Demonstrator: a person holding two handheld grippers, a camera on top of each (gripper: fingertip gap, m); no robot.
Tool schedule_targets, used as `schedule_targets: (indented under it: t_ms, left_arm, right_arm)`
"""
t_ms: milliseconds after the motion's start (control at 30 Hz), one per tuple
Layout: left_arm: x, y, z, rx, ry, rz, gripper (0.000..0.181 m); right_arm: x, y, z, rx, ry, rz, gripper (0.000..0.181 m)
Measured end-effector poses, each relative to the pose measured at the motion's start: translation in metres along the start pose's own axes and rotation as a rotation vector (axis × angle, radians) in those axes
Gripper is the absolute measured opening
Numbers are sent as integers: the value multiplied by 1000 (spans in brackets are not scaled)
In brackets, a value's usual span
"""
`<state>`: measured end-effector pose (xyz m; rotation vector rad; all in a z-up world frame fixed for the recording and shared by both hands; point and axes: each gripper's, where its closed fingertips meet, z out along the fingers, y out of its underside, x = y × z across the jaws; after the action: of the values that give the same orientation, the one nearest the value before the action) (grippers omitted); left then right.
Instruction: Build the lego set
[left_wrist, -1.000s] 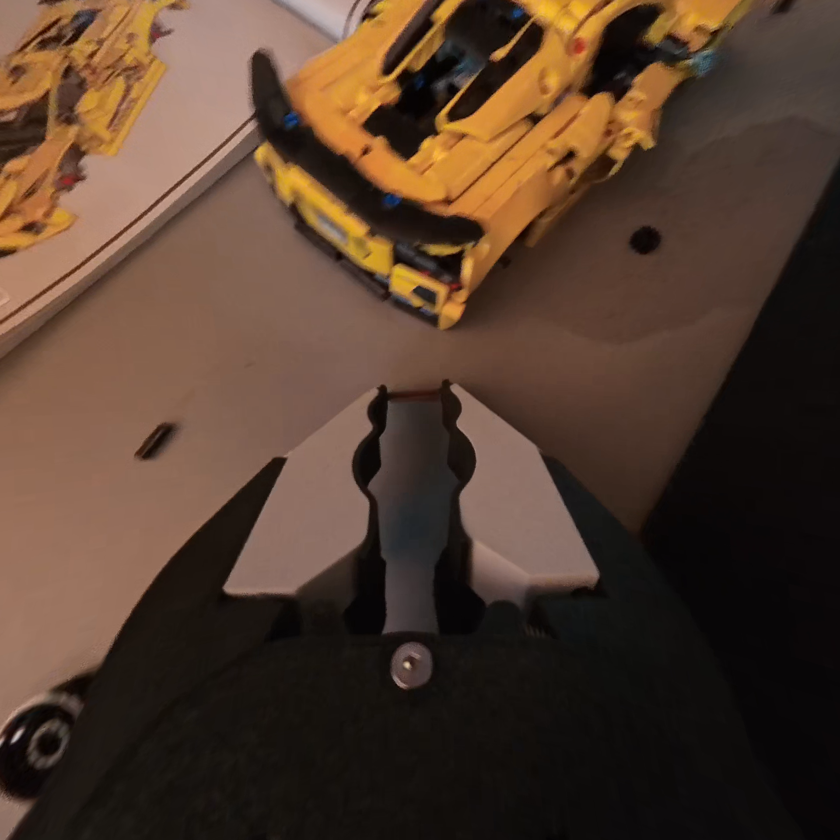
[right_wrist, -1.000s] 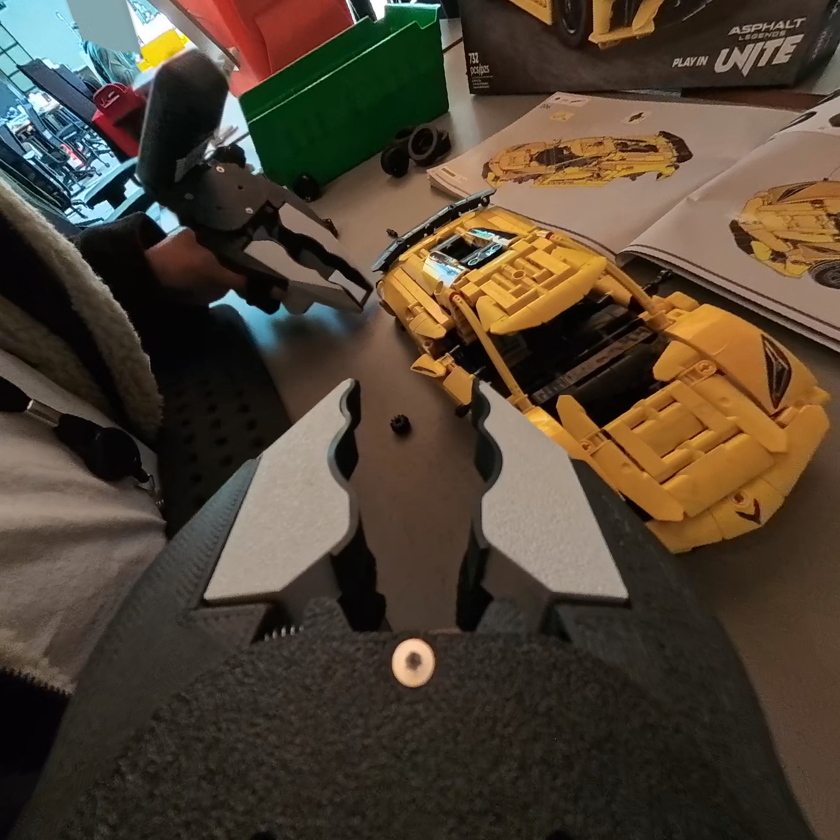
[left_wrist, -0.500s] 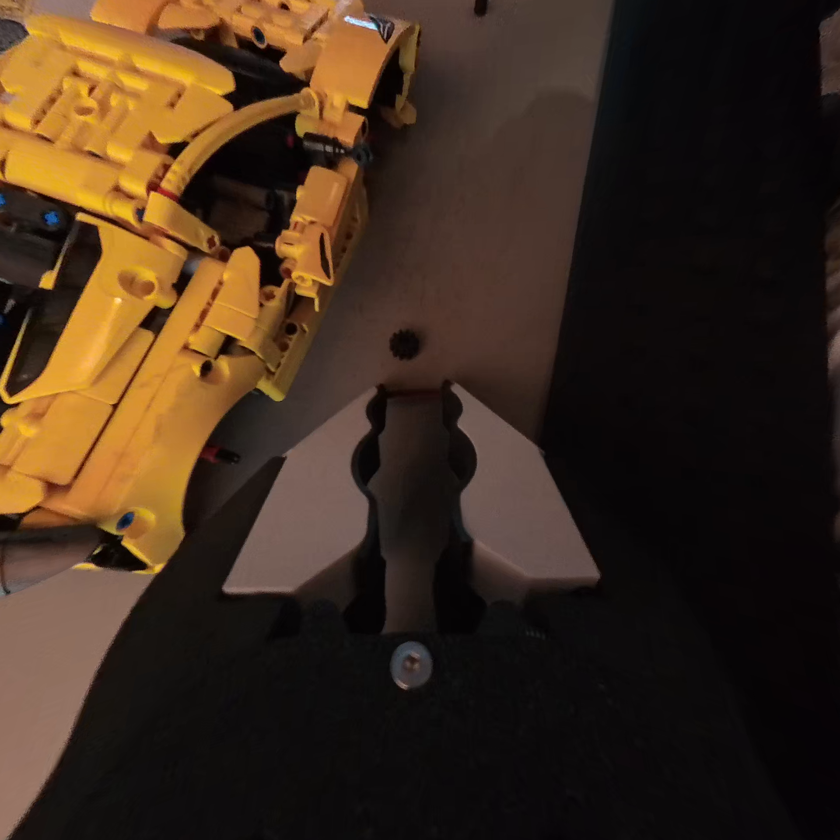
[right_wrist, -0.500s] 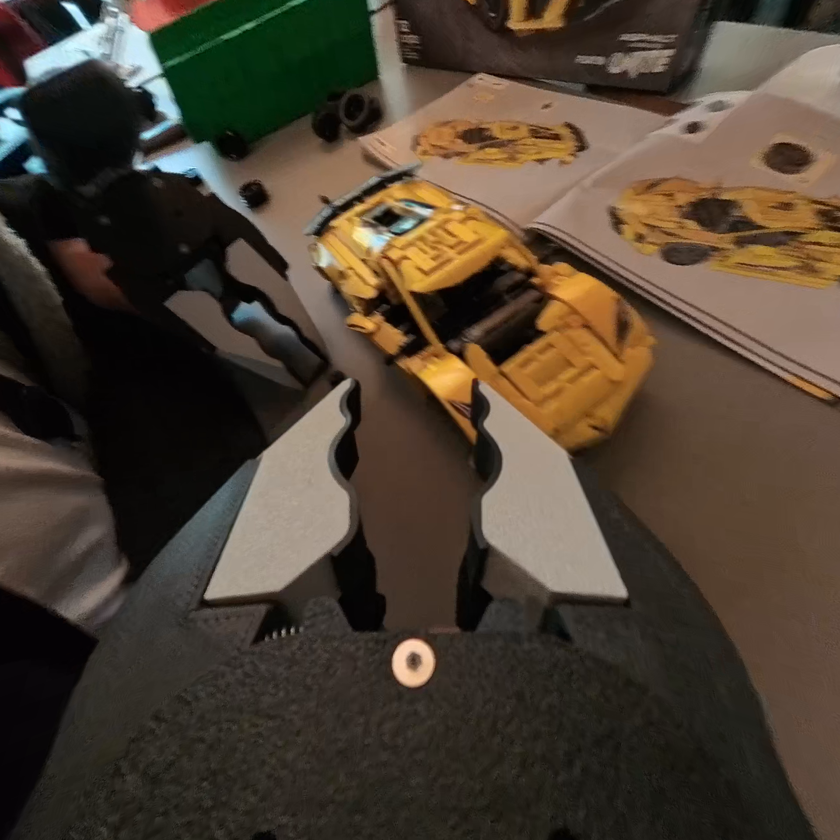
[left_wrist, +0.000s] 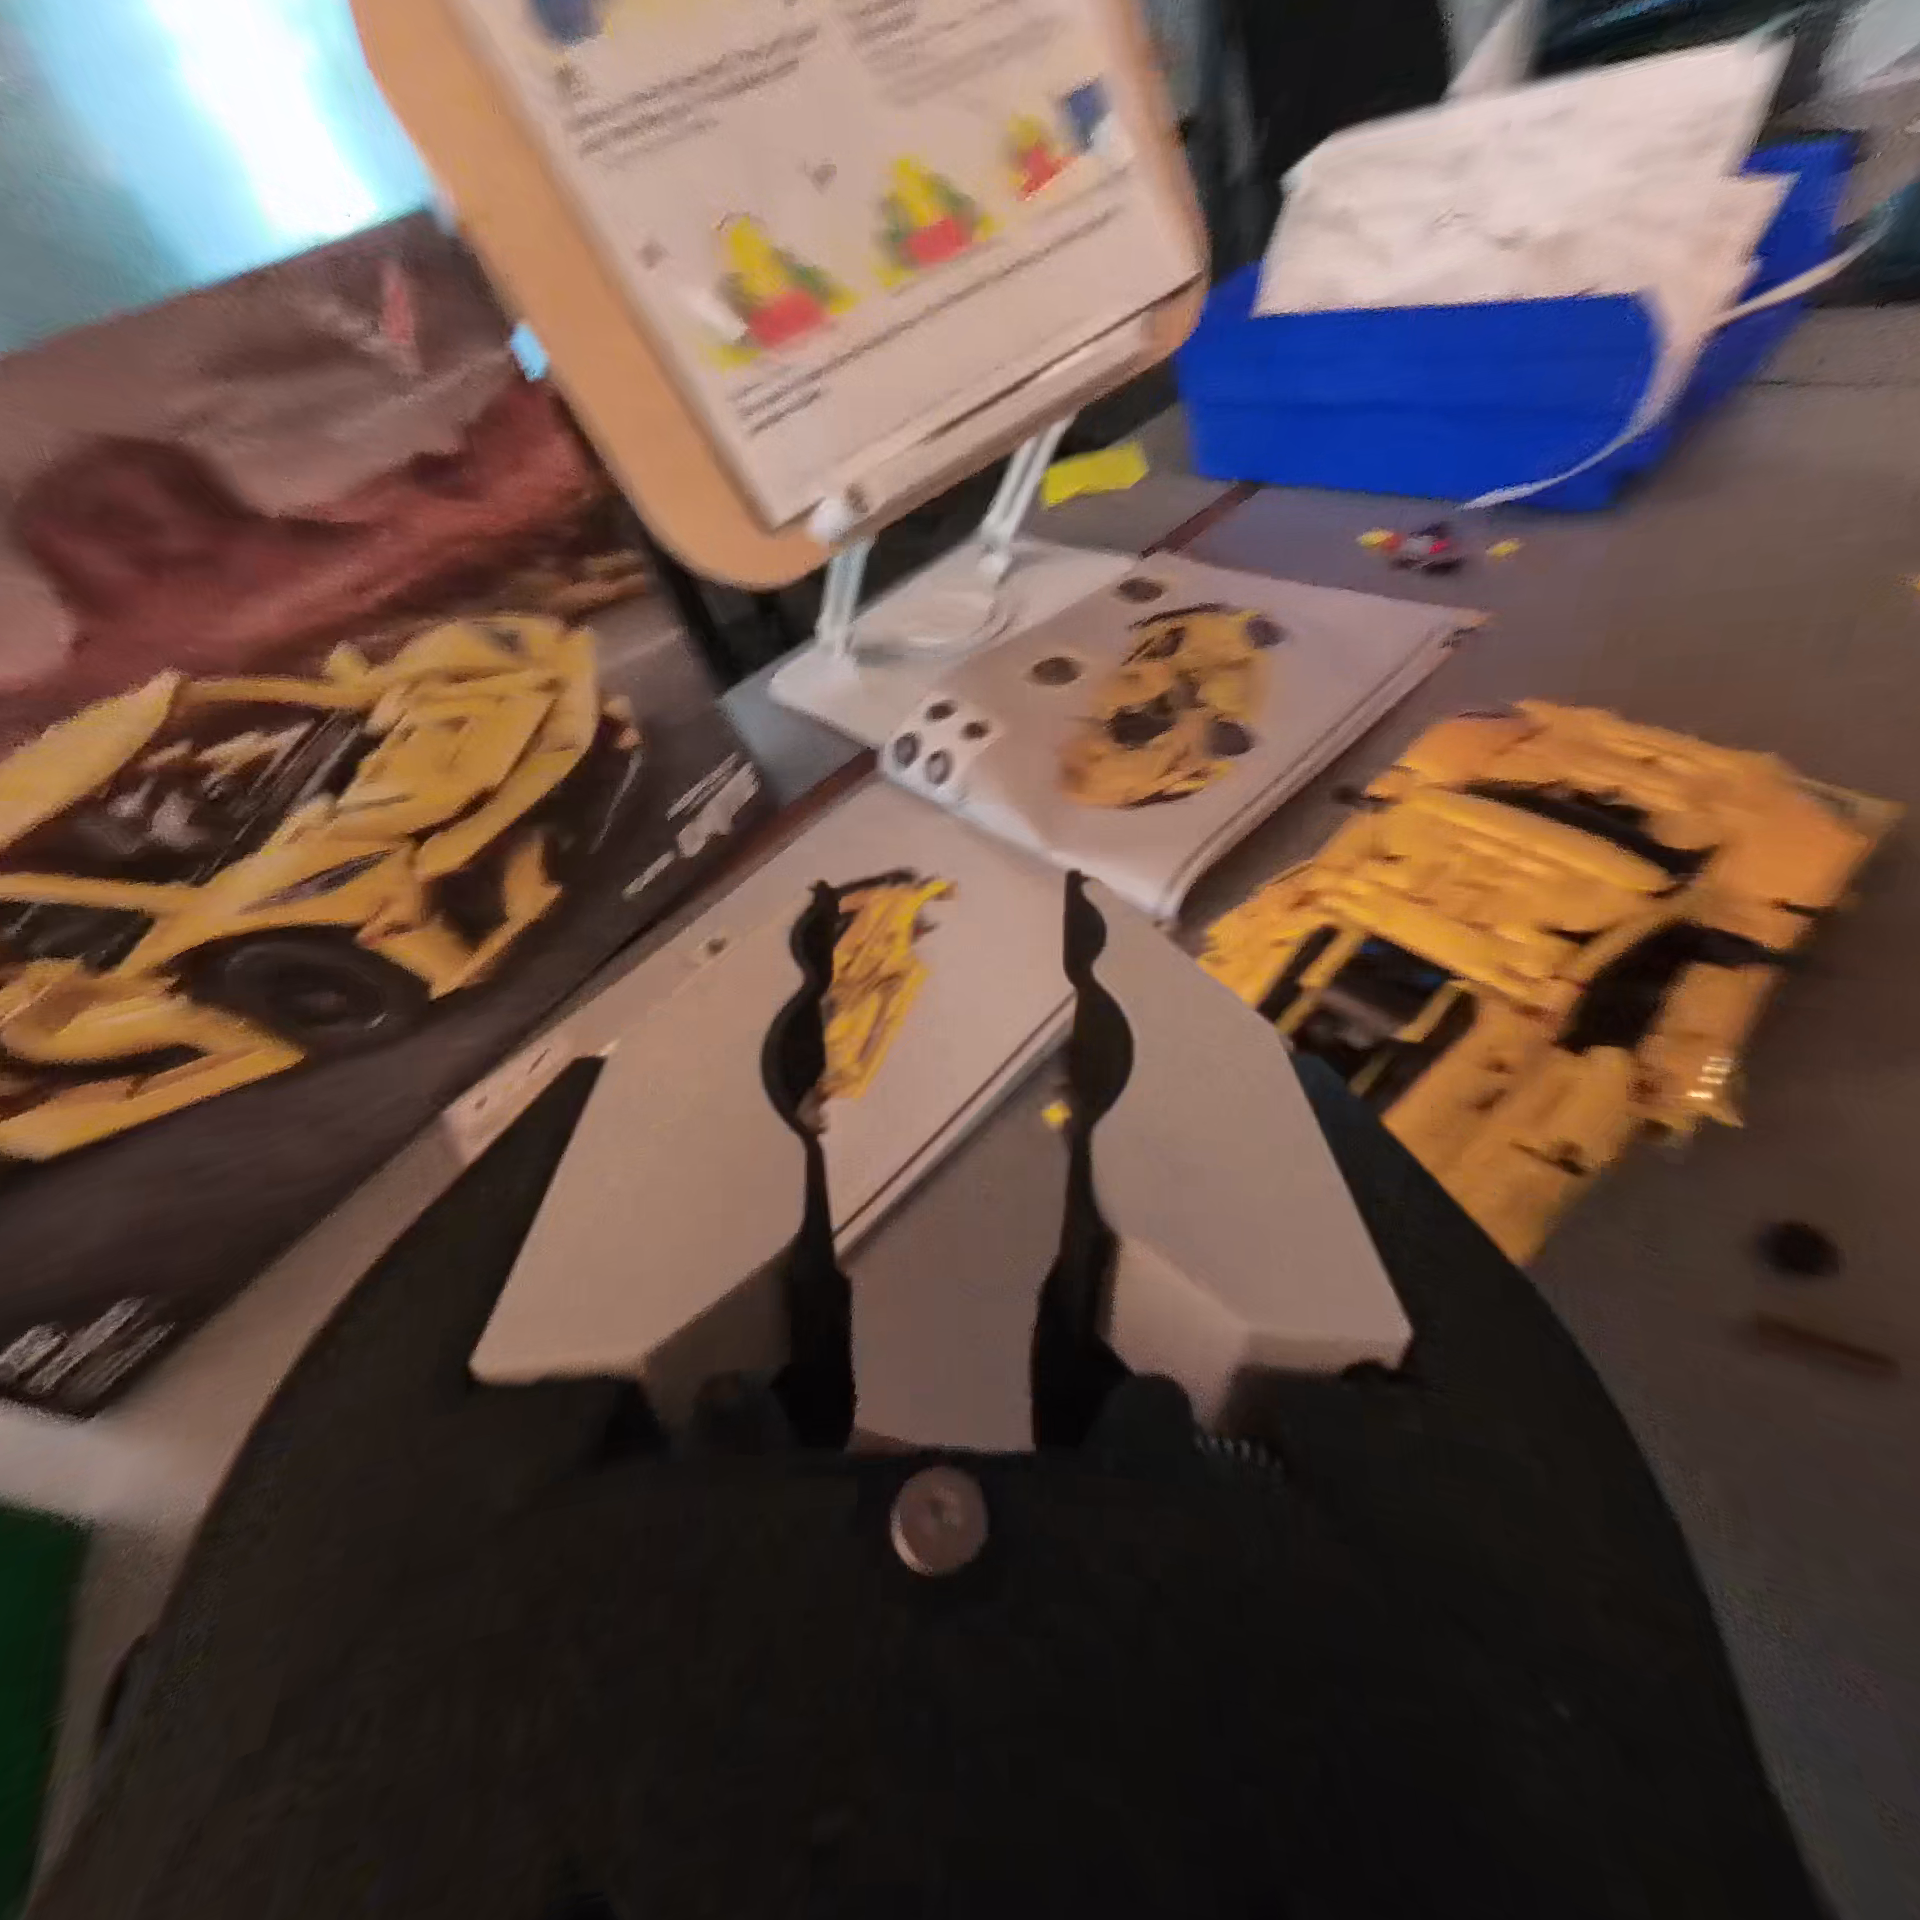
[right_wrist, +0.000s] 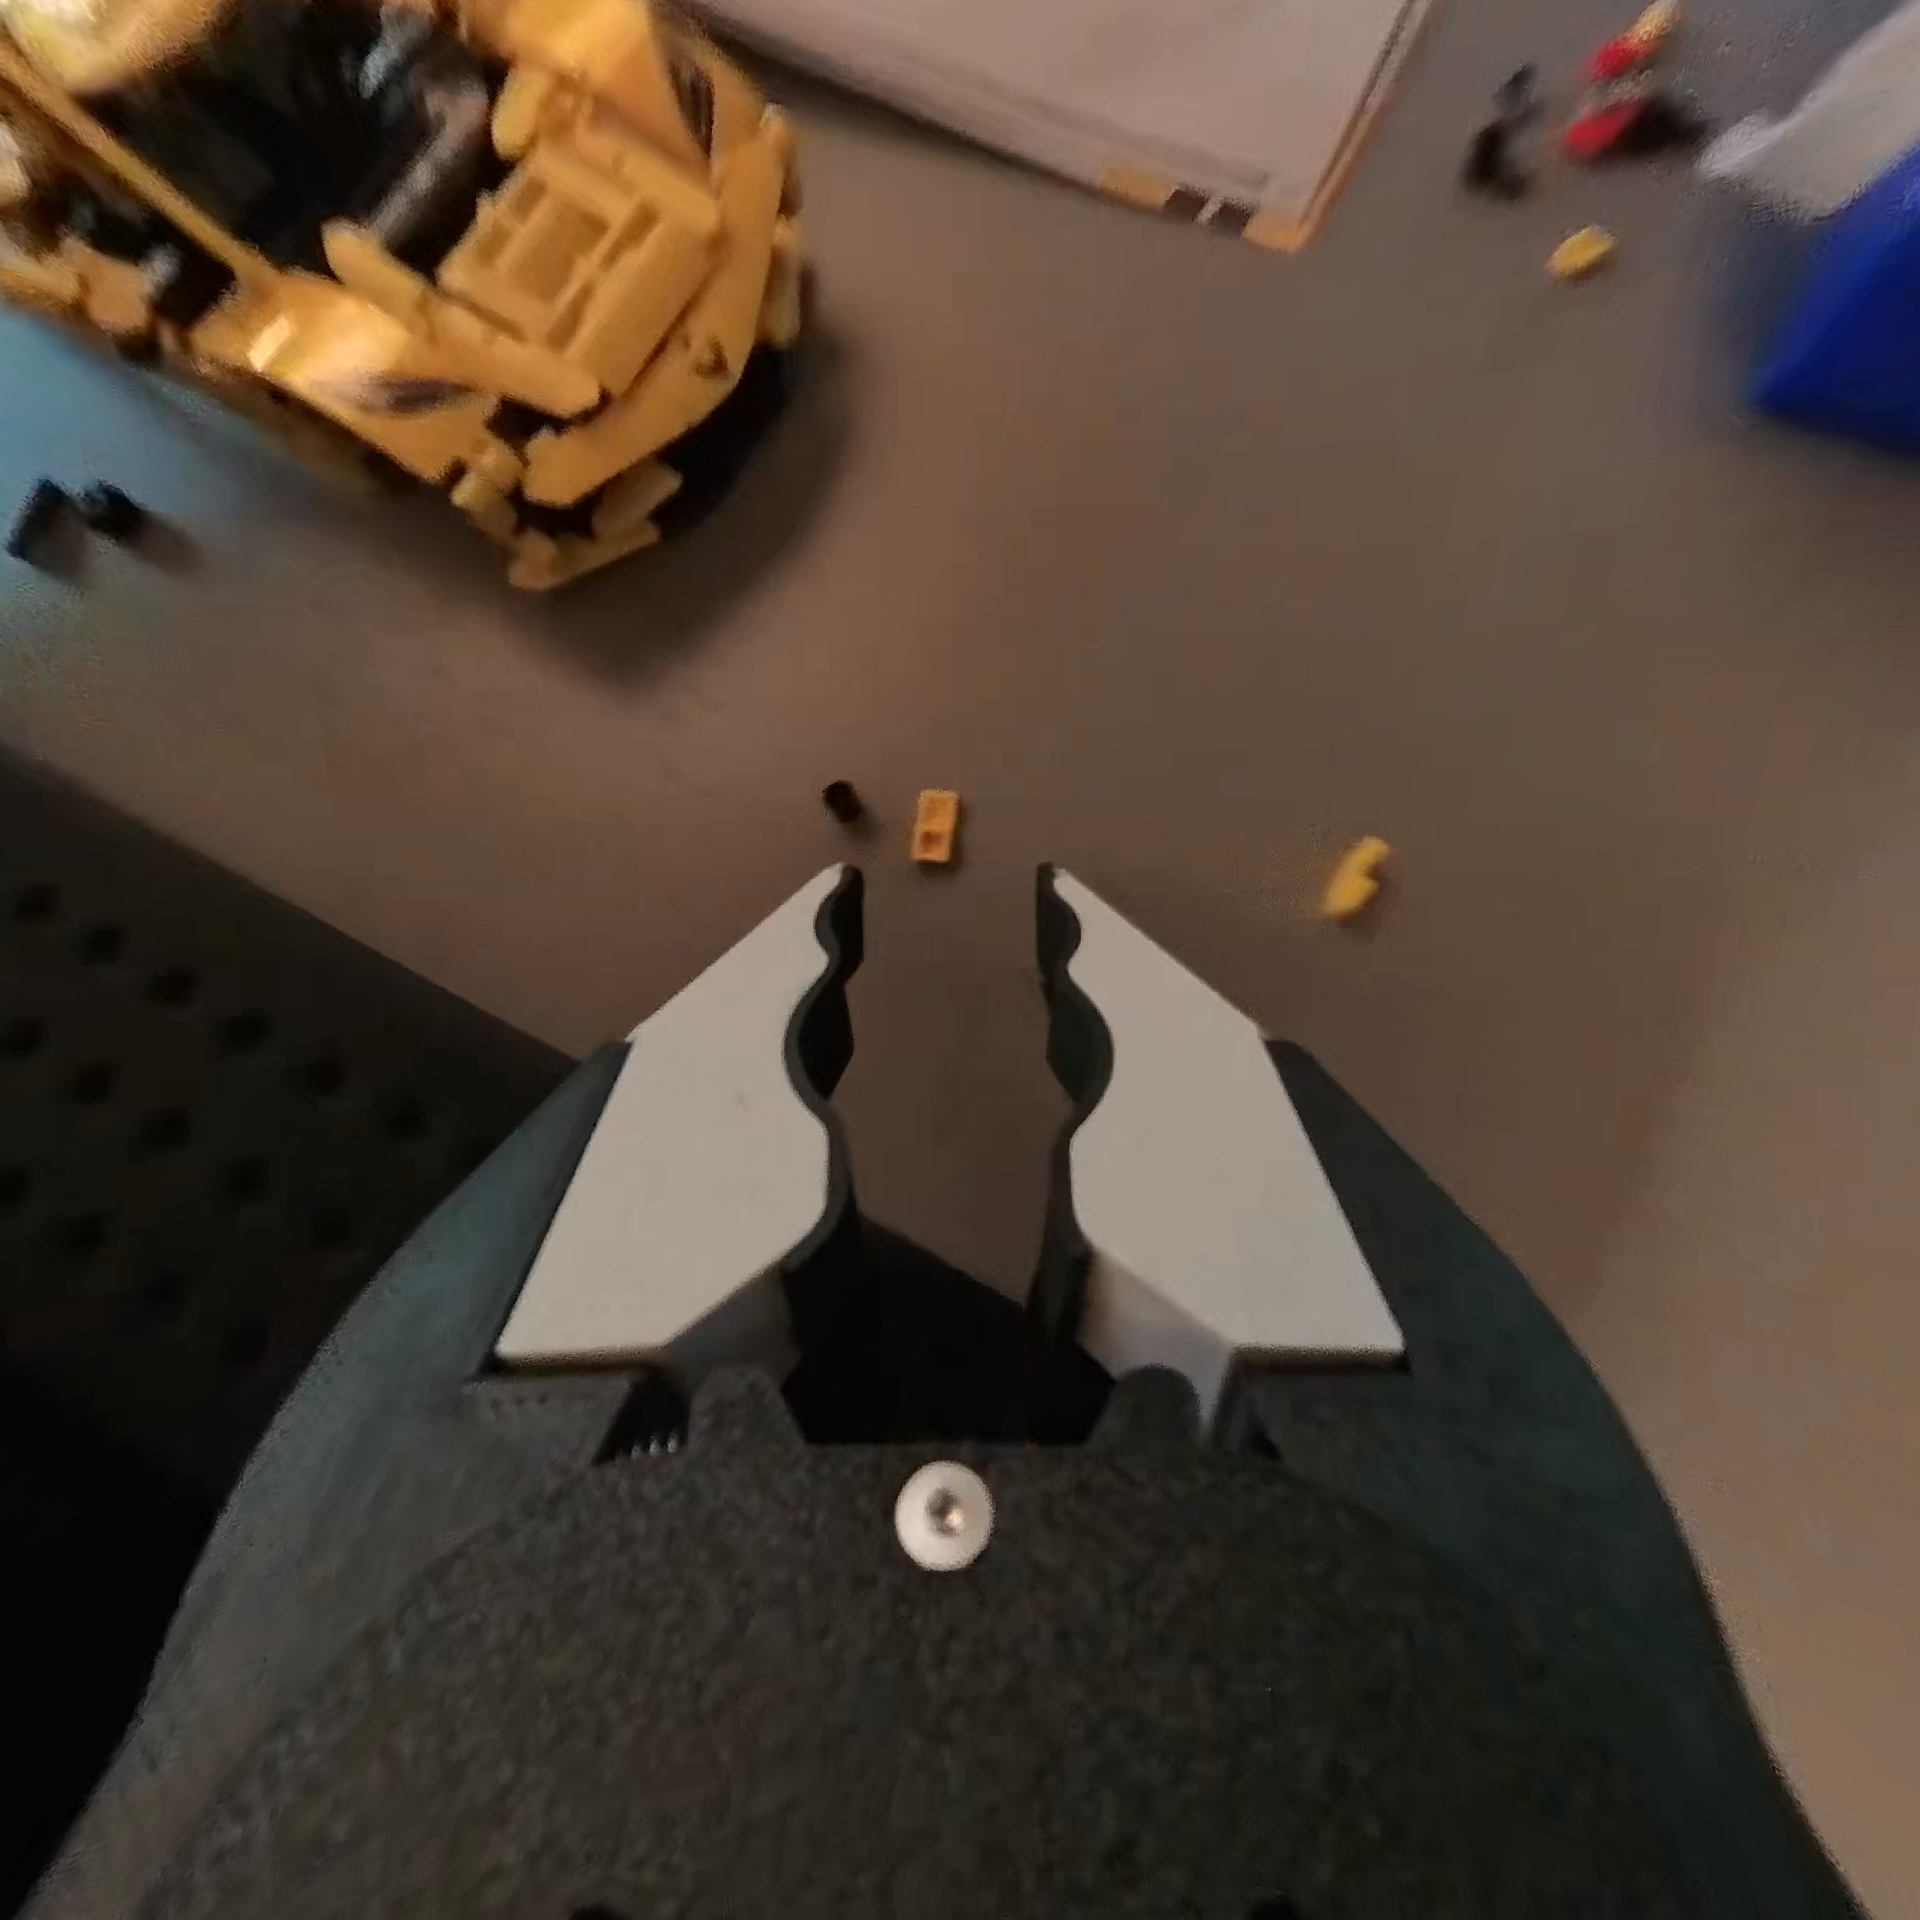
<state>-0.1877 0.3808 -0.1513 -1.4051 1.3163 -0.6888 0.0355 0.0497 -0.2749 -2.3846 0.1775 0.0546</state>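
The right gripper (right_wrist: 948, 883) hangs over the table (right_wrist: 1247, 644) with its jaws apart and nothing between them, tips aimed just short of a small yellow brick (right_wrist: 936, 826) and a tiny black pin (right_wrist: 840, 802) beside it. That line-up reads as a pick about to start — the brick sits almost on the gap's centre line. Another yellow piece (right_wrist: 1354, 879) lies off to the right, apart from the pair.

The left gripper (left_wrist: 943, 904) is also open and empty, held up and pointed across the table toward the open manual (left_wrist: 1195, 748) and the box (left_wrist: 260, 831), not at any part. My guess is it is parked clear, or turned so the pages can be checked.

The car (left_wrist: 1538, 935) stands on the table to the left gripper's right, and up-left of the right gripper (right_wrist: 436, 260), well away from both. It looks far along: yellow panels cover most of the body, with dark gaps in the middle where black inner parts show. Blur hides finer detail, so I cannot tell which spot lacks a piece. A blue bin (left_wrist: 1455, 405) sits behind the manual — loose bits (left_wrist: 1429, 542) lie before it.
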Motion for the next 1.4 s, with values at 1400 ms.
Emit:
schedule_targets:
  t_ms: [1400]
  left_arm:
    - [-71, 77, 35, -382, -154, -380, 44]
  right_arm:
    - [12, -43, 19, 49, 101, -72, 22]
